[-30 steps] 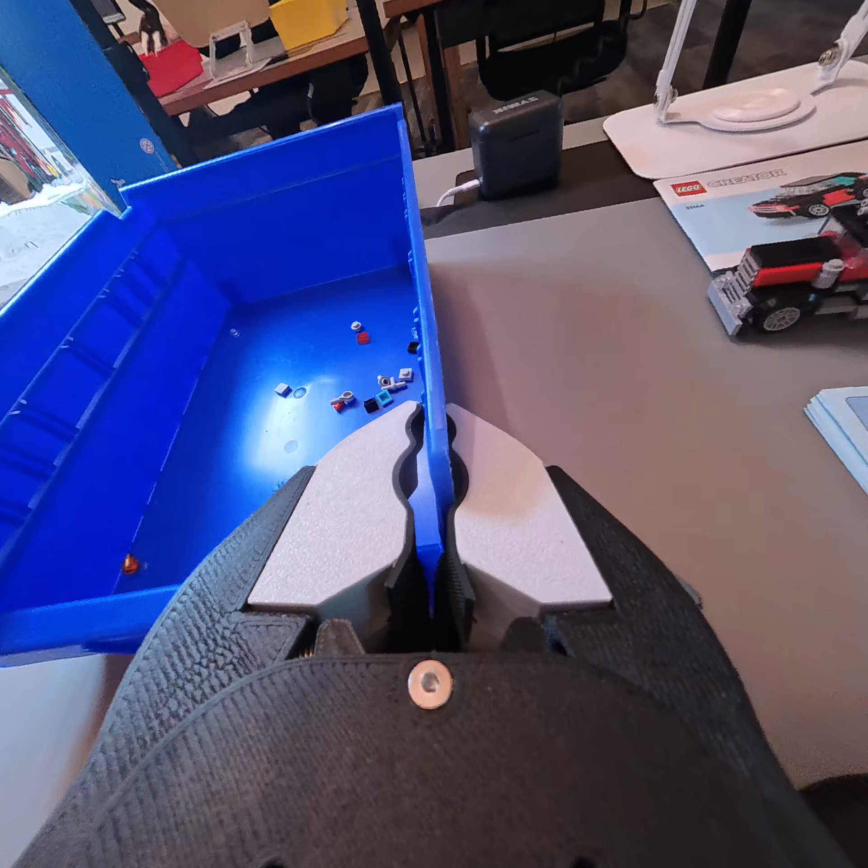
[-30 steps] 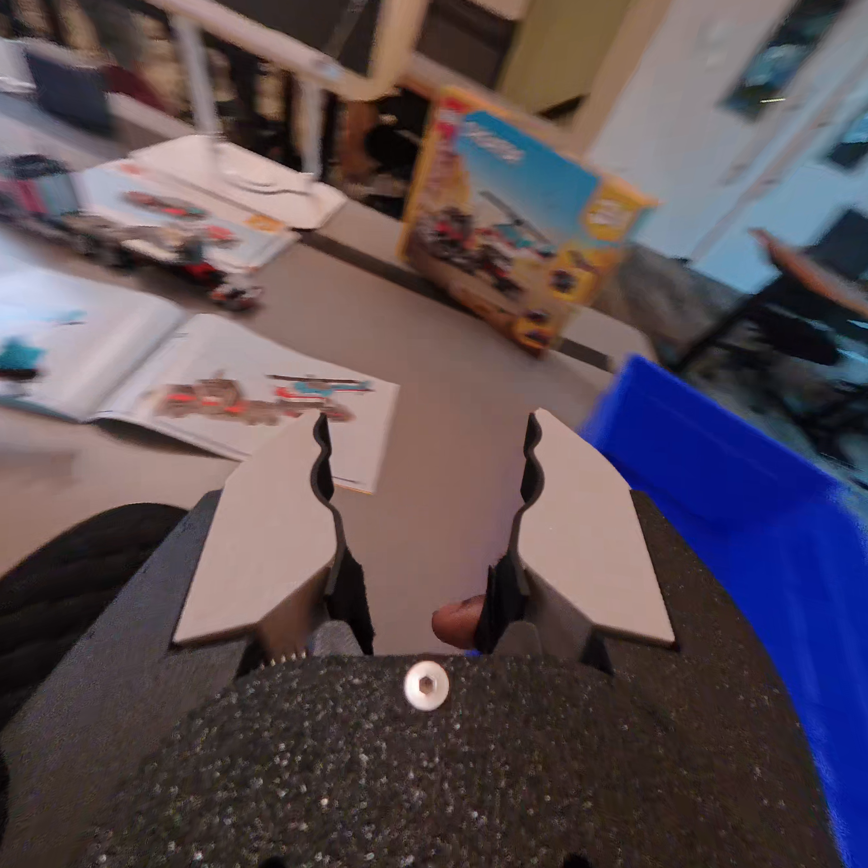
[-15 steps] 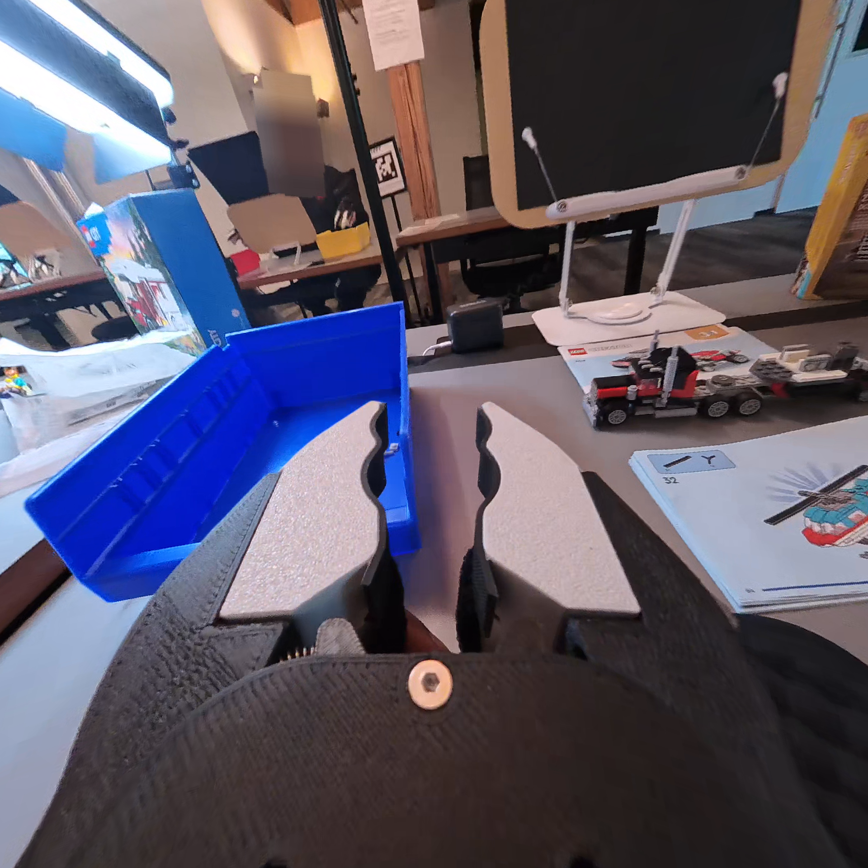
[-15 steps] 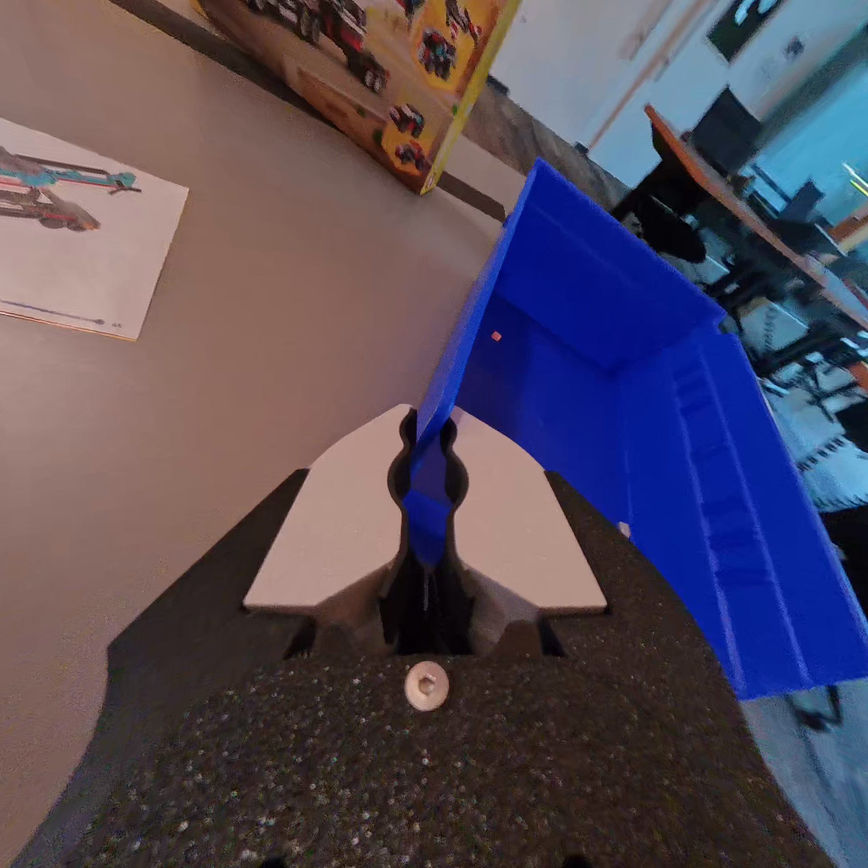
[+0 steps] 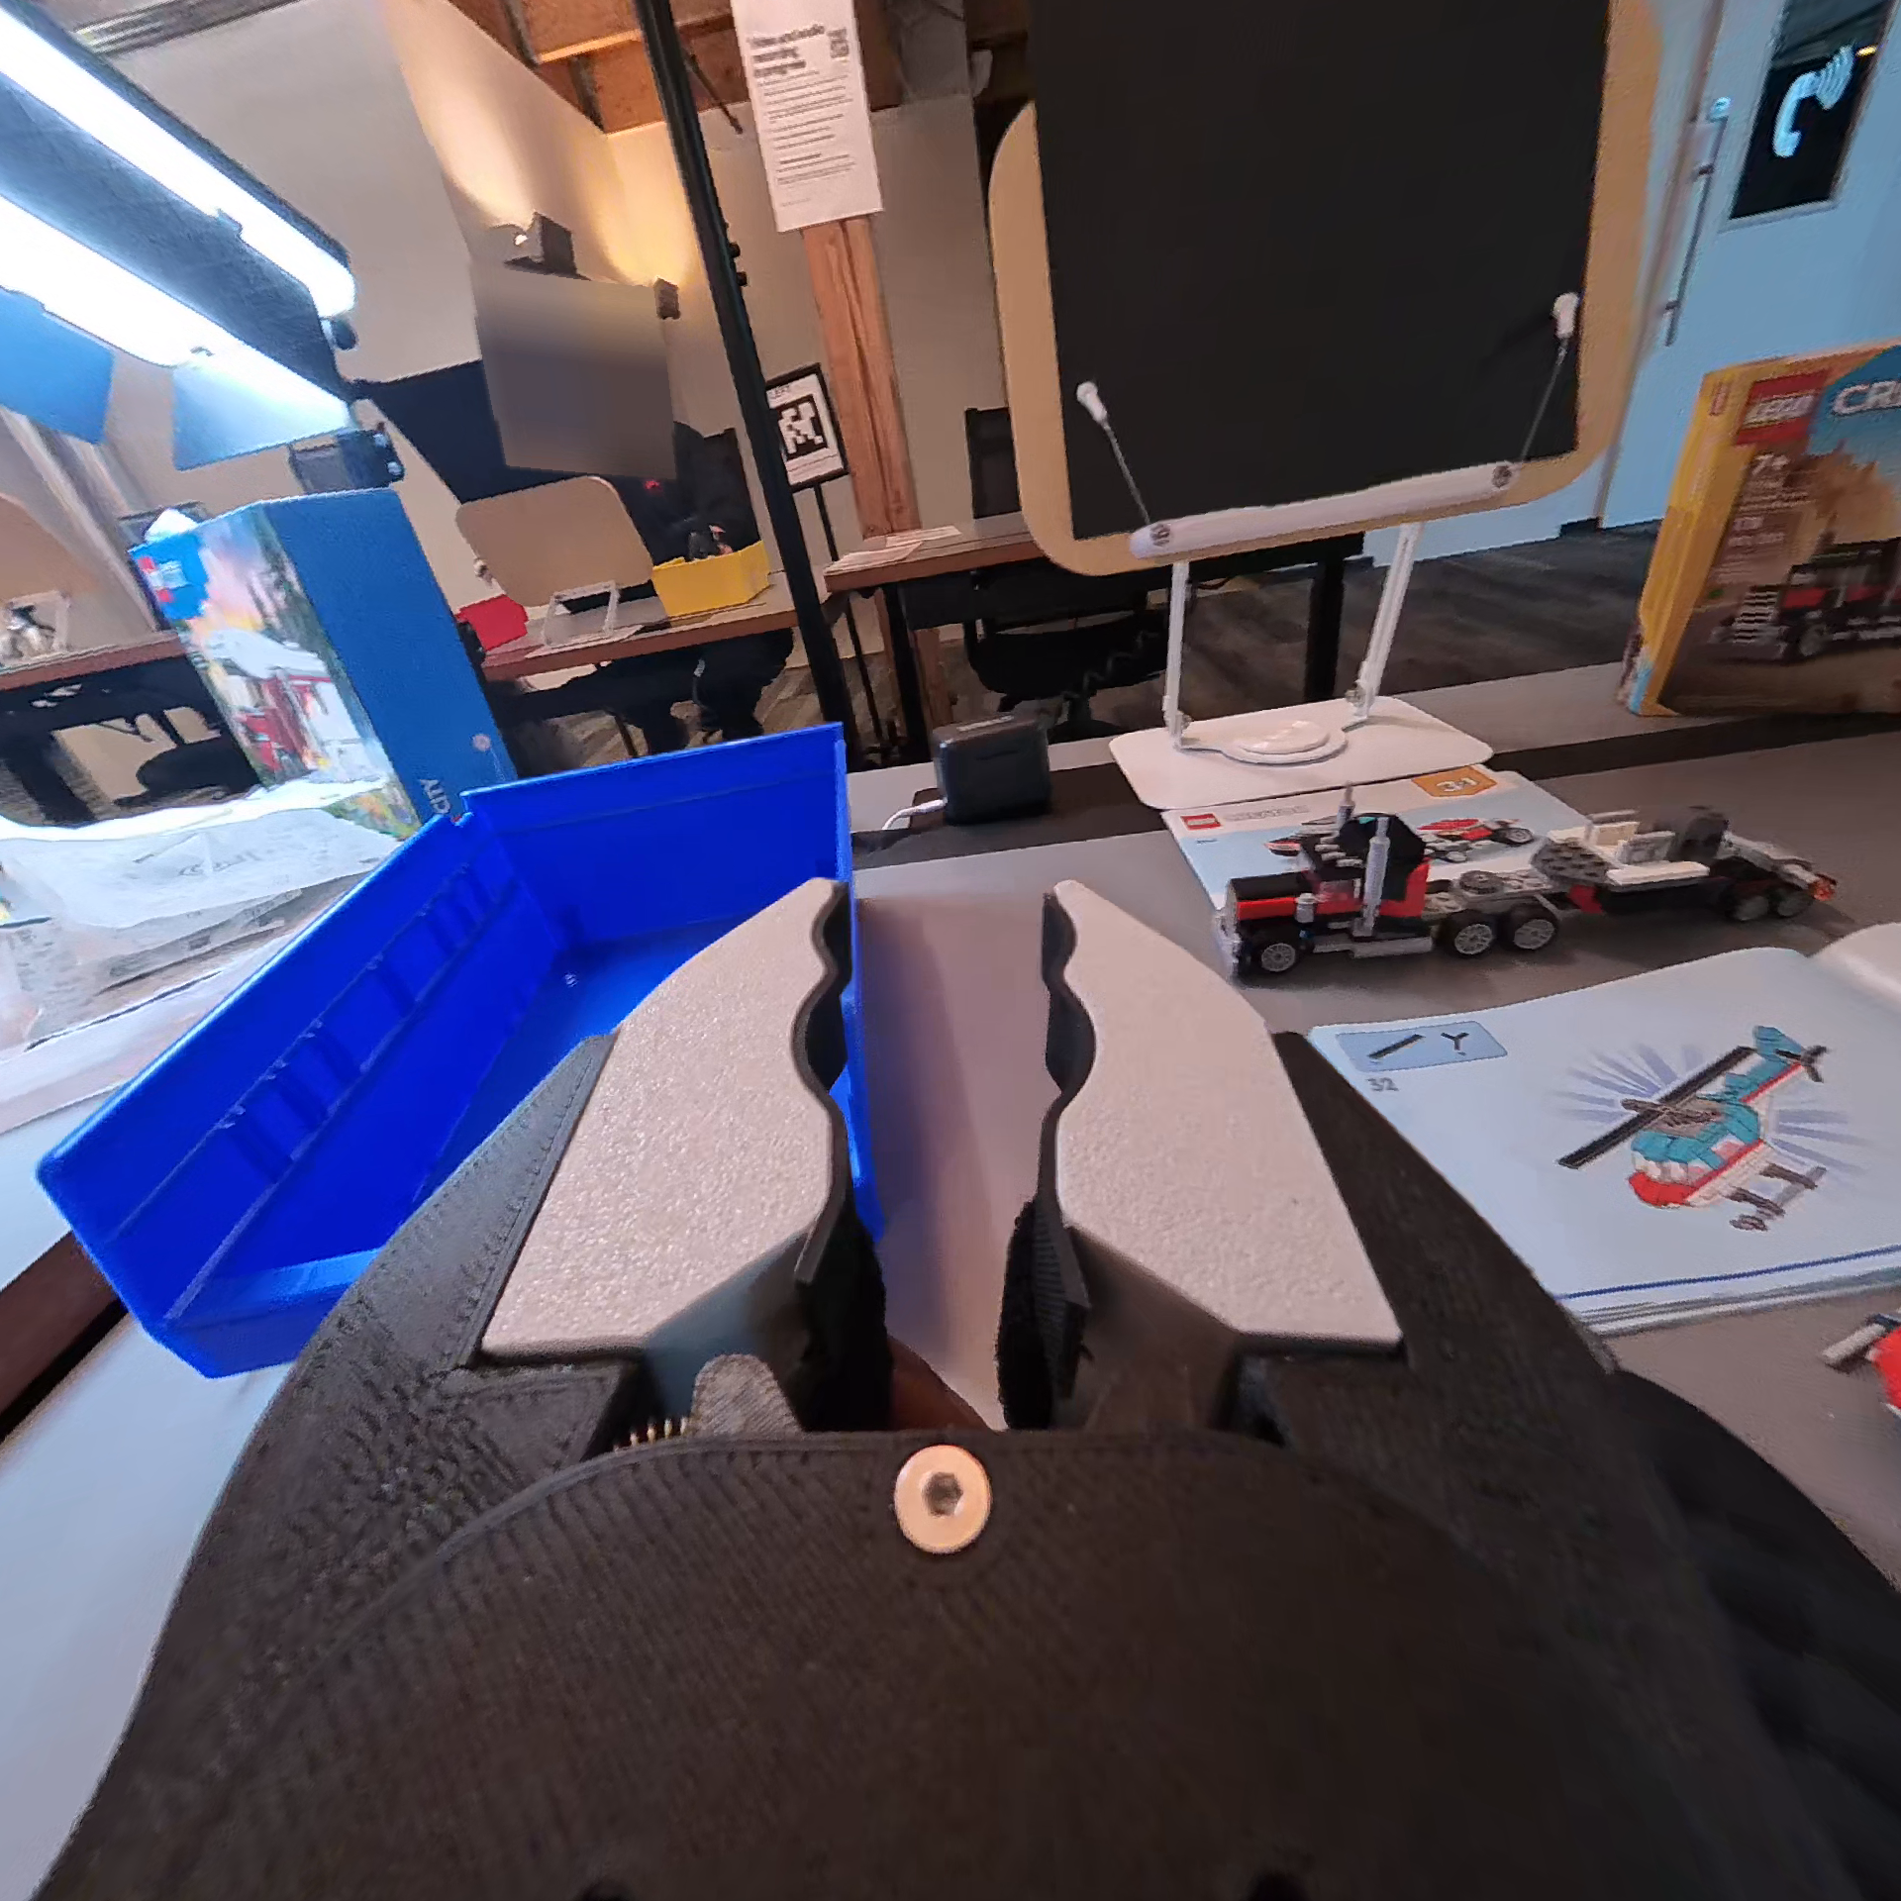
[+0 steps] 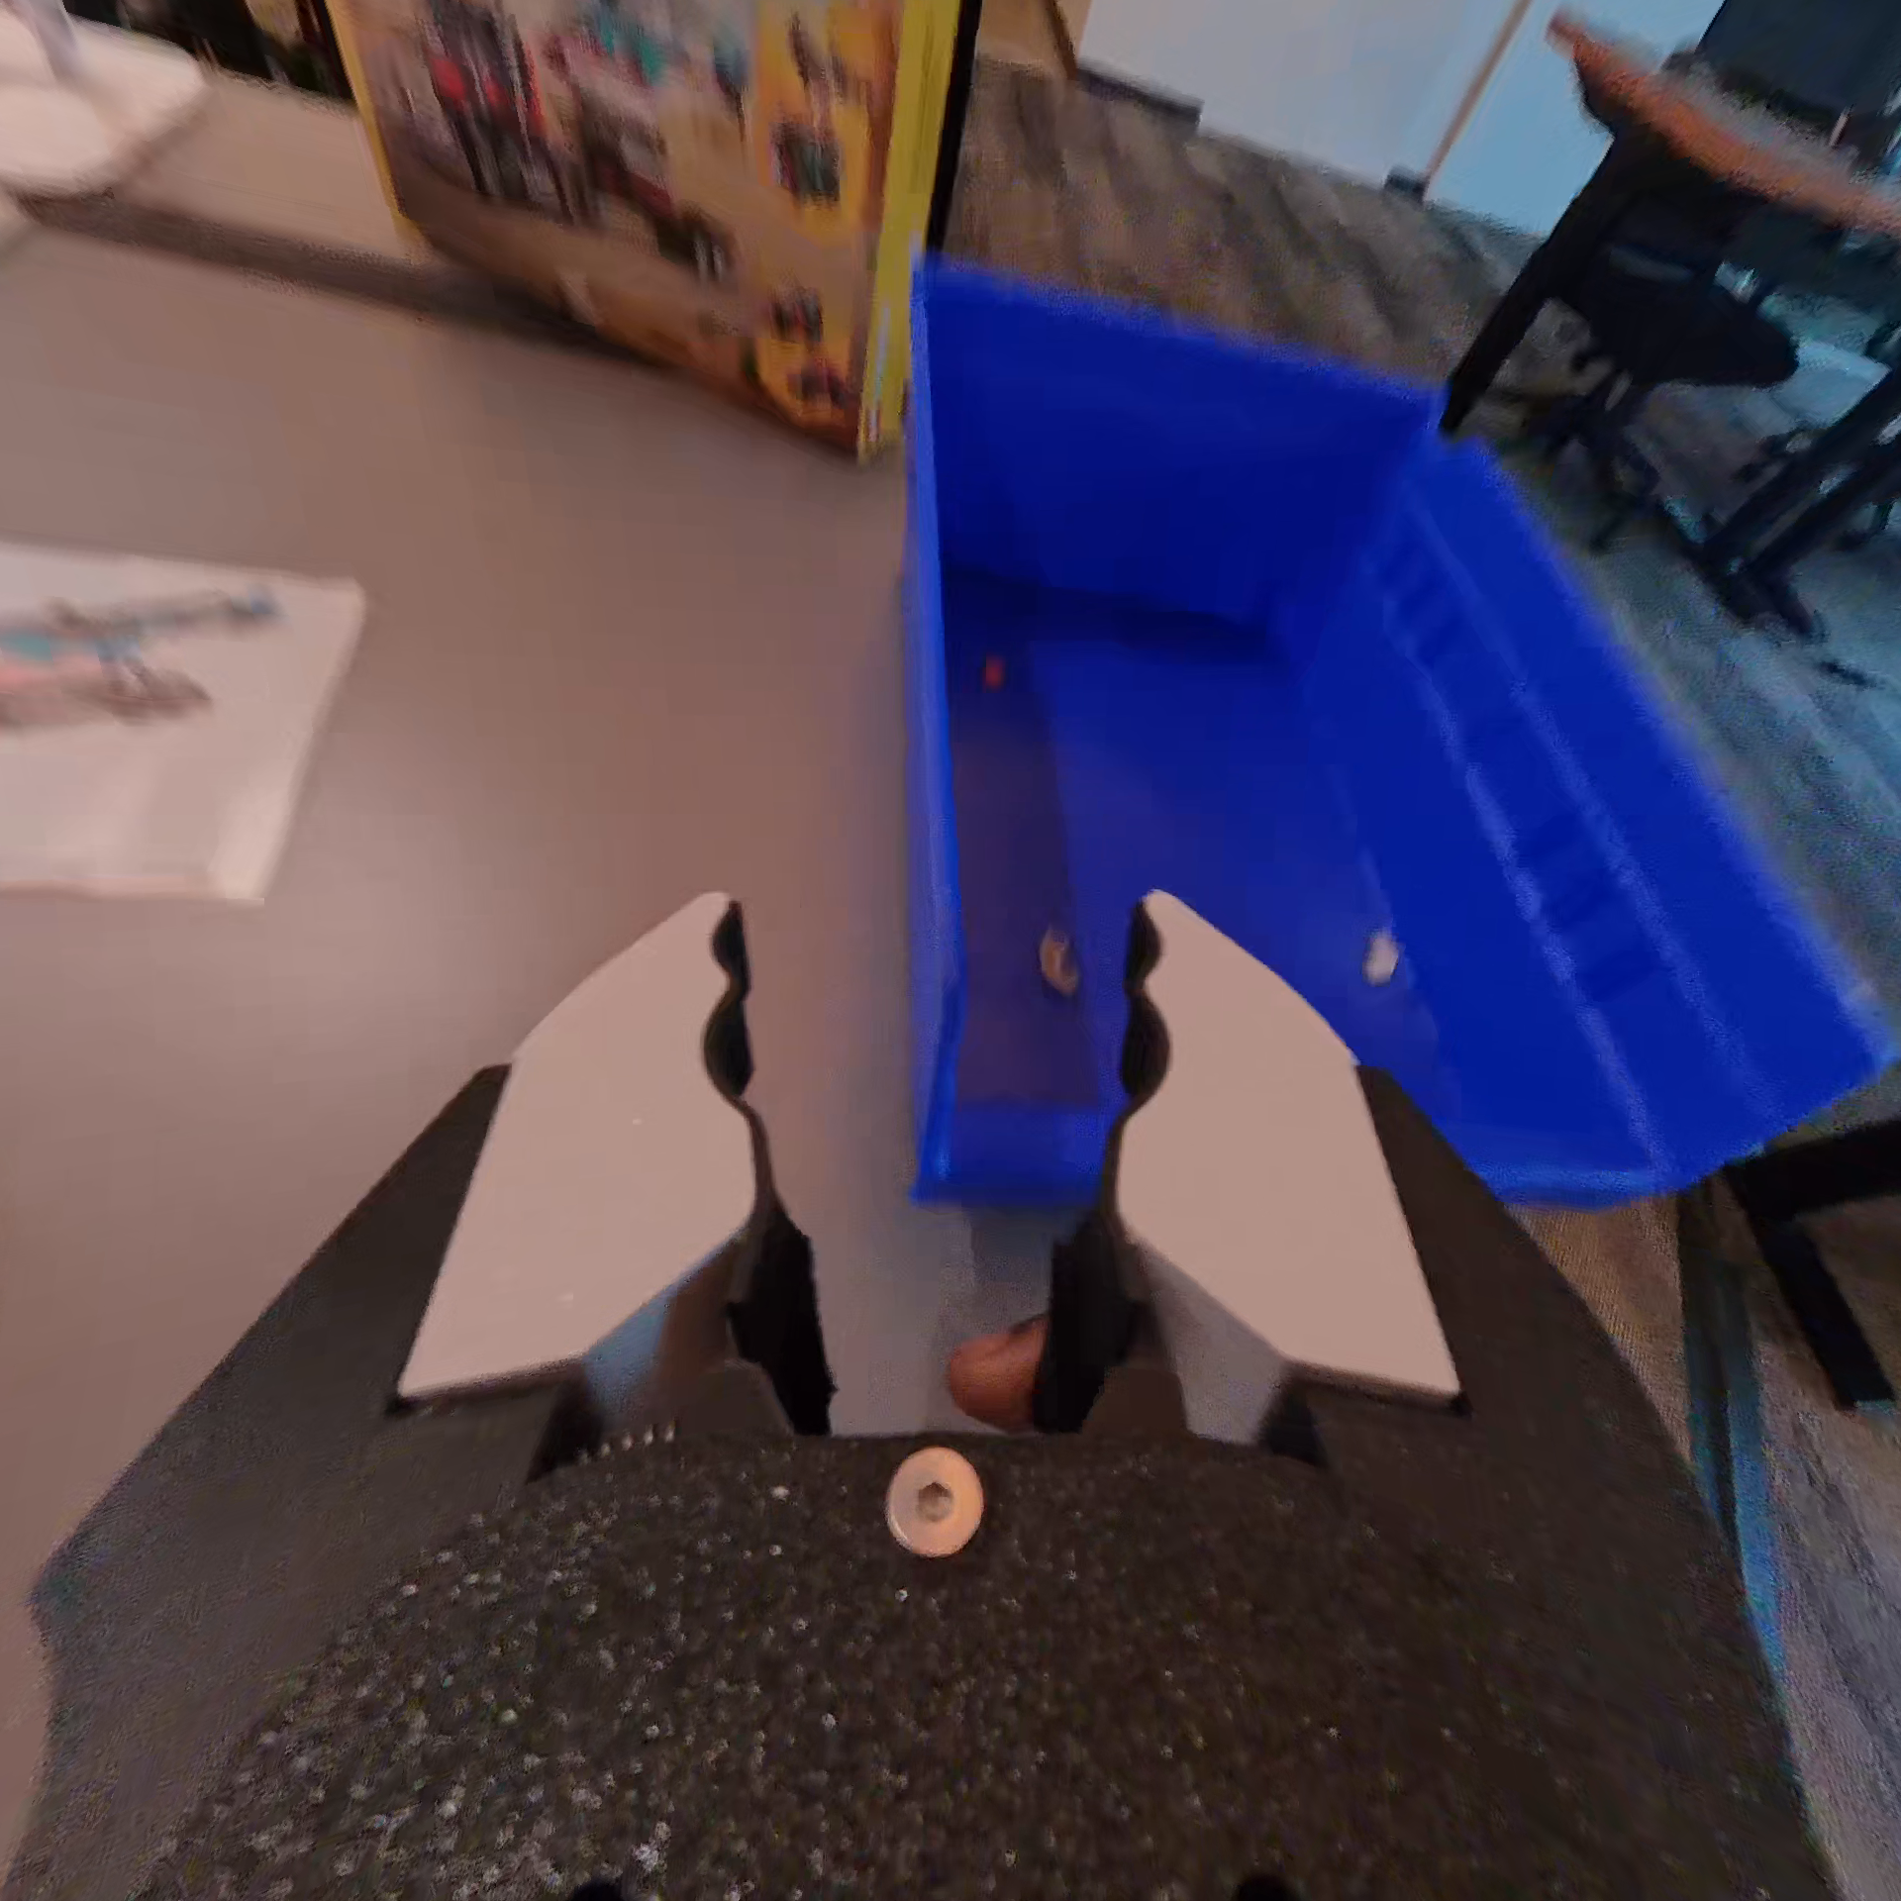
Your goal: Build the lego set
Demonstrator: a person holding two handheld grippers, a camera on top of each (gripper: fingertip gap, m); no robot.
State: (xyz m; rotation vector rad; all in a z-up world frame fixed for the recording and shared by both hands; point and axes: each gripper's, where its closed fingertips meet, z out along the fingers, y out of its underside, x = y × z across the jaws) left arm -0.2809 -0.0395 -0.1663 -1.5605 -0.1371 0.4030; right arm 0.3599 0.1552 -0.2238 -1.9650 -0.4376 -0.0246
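A built red and black lego truck with a grey trailer (image 5: 1481, 900) stands on the grey table at the right of the left wrist view, behind an open instruction booklet (image 5: 1646, 1132). My left gripper (image 5: 946, 916) is open and empty, just right of a blue bin (image 5: 339, 1080). My right gripper (image 6: 936, 916) is open and empty, its right finger over the near left corner of a second blue bin (image 6: 1543, 782), which holds a few small loose pieces (image 6: 1060, 957). The right wrist view is blurred.
A yellow lego box (image 6: 669, 185) stands behind the right bin, and shows in the left wrist view (image 5: 1769, 545). A white lamp stand (image 5: 1296, 741), a black charger (image 5: 988, 772) and a blue lego box (image 5: 309, 658) sit along the back. An instruction page (image 6: 134, 720) lies left. My hands' fingertips stand some 65 cm from each other.
Both grippers let go of the blue bin walls they were shut on and opened. The left gripper lifted and tilted up; the right gripper pulled back from its bin.
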